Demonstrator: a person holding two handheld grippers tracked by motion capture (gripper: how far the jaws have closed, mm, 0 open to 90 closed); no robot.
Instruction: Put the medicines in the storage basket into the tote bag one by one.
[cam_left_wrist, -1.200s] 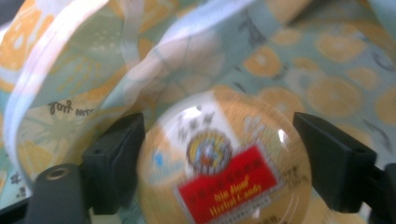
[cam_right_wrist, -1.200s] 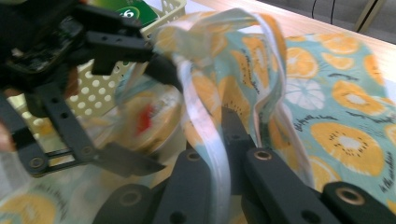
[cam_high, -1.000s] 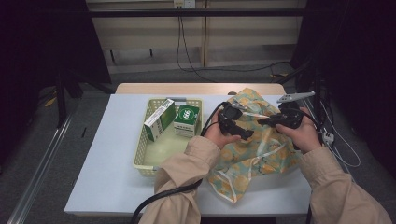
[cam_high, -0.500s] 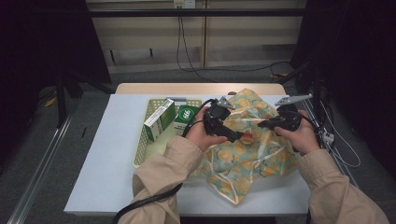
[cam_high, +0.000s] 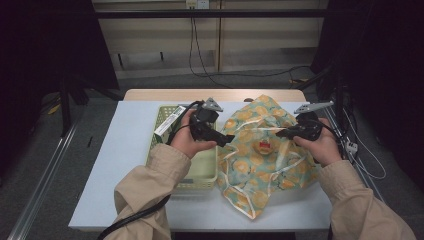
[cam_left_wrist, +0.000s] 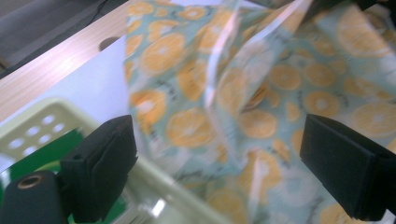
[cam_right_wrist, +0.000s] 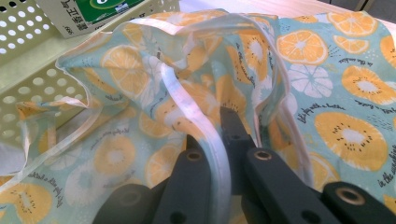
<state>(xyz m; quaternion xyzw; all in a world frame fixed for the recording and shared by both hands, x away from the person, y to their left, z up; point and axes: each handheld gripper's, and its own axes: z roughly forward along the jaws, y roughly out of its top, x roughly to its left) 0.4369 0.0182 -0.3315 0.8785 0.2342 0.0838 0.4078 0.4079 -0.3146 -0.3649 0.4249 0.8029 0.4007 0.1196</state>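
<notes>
High view gives us a white table (cam_high: 125, 165) with a pale green perforated basket (cam_high: 202, 177) near its middle and a bag (cam_high: 260, 170) printed with orange slices spread beside it, toward the right edge. We see the bag's left side touching the basket's right wall. A green and white carton (cam_high: 167, 122) lies in the basket's far left corner. The person's left hand (cam_high: 187, 142) holds the left gripper (cam_high: 227, 138) over the basket's far right corner, its tips pointing at the bag; in the left gripper view its 2 jaws stand wide apart with nothing between them, the bag's printed cloth (cam_left_wrist: 261, 107) beyond them and the basket rim (cam_left_wrist: 42, 116) below. The right hand (cam_high: 322, 147) holds the right gripper (cam_high: 280, 133) above the bag's right half. In the right gripper view we see its 2 jaws closed together on the bag's white edge strip (cam_right_wrist: 205, 126), which runs between them, with the basket (cam_right_wrist: 28, 60) and carton (cam_right_wrist: 88, 11) at the far left.
</notes>
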